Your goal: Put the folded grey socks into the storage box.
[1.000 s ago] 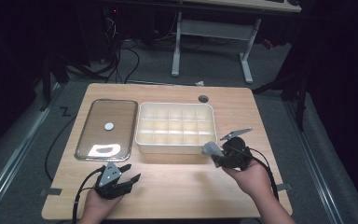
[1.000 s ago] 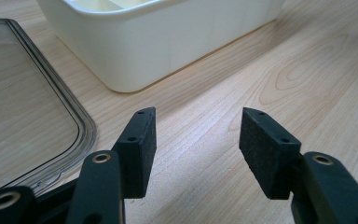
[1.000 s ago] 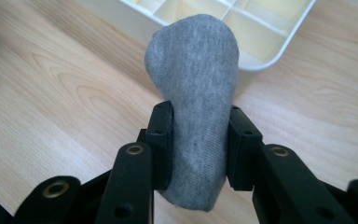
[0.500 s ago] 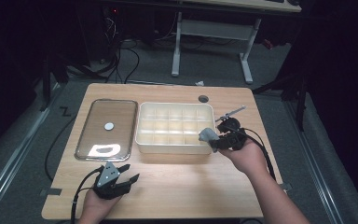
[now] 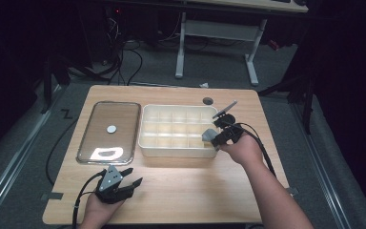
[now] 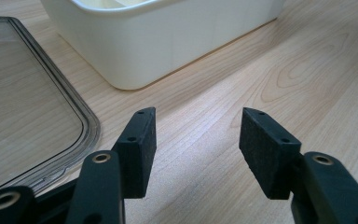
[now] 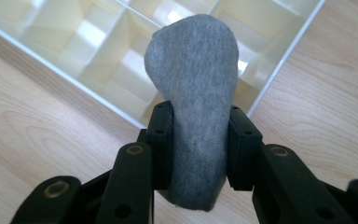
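Both pads of right tool point(image 7: 199, 140) clamp grey sock point(image 7: 196, 93).

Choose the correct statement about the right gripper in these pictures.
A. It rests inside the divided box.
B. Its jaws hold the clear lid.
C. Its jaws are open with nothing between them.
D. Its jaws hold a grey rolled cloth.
D: in the right gripper view, the right gripper has both jaws pressed on the grey rolled cloth, at the corner of the divided box.
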A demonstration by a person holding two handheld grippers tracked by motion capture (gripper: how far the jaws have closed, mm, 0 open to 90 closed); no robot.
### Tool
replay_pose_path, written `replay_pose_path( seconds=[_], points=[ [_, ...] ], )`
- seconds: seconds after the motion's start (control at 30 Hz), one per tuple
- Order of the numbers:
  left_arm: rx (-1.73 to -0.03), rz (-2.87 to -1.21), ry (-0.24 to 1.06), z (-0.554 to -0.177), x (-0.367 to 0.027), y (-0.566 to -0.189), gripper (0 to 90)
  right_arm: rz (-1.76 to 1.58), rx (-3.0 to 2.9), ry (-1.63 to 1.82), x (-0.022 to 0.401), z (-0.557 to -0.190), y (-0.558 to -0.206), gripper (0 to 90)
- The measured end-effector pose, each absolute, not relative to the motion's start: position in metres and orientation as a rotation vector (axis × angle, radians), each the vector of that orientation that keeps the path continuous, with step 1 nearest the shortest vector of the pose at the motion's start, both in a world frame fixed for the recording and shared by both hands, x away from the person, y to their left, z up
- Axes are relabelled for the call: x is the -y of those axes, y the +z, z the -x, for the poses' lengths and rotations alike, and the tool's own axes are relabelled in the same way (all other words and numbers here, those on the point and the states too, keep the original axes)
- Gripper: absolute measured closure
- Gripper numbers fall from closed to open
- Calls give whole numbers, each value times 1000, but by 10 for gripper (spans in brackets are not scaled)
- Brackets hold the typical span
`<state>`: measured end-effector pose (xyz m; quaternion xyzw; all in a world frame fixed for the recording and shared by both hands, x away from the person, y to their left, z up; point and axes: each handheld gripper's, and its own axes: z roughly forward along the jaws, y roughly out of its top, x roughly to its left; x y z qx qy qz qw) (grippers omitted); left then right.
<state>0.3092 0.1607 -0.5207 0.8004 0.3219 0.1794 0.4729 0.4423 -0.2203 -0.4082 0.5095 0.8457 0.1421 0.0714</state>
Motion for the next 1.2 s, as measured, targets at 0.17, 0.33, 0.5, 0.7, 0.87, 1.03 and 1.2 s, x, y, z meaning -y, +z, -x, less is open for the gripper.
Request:
replay_pose_path(
  seconds=[0.17, 0.33, 0.5, 0.7, 0.87, 1.03, 1.2],
  points=[
    [-779, -1965, 436, -309, -159, -521, 466, -1527, -2544, 323, 215, -452, -413, 686],
    [-778, -1967, 435, -308, -158, -521, 466, -1555, -2535, 282, 211, -456, -417, 689],
    [-777, -1968, 437, -308, -159, -521, 465, -1542, -2562, 235, 206, -462, -424, 697],
    [-777, -1976, 436, -308, -158, -521, 465, -1528, -2608, 163, 202, -469, -437, 710],
    [-777, -1975, 435, -308, -158, -521, 465, -1544, -2616, 143, 200, -470, -442, 714],
    [-775, -1978, 431, -308, -158, -522, 465, -1574, -2621, 130, 199, -471, -445, 715],
    [-775, -1979, 430, -308, -158, -522, 465, -1532, -2644, 135, 200, -474, -448, 715]
  ],
)
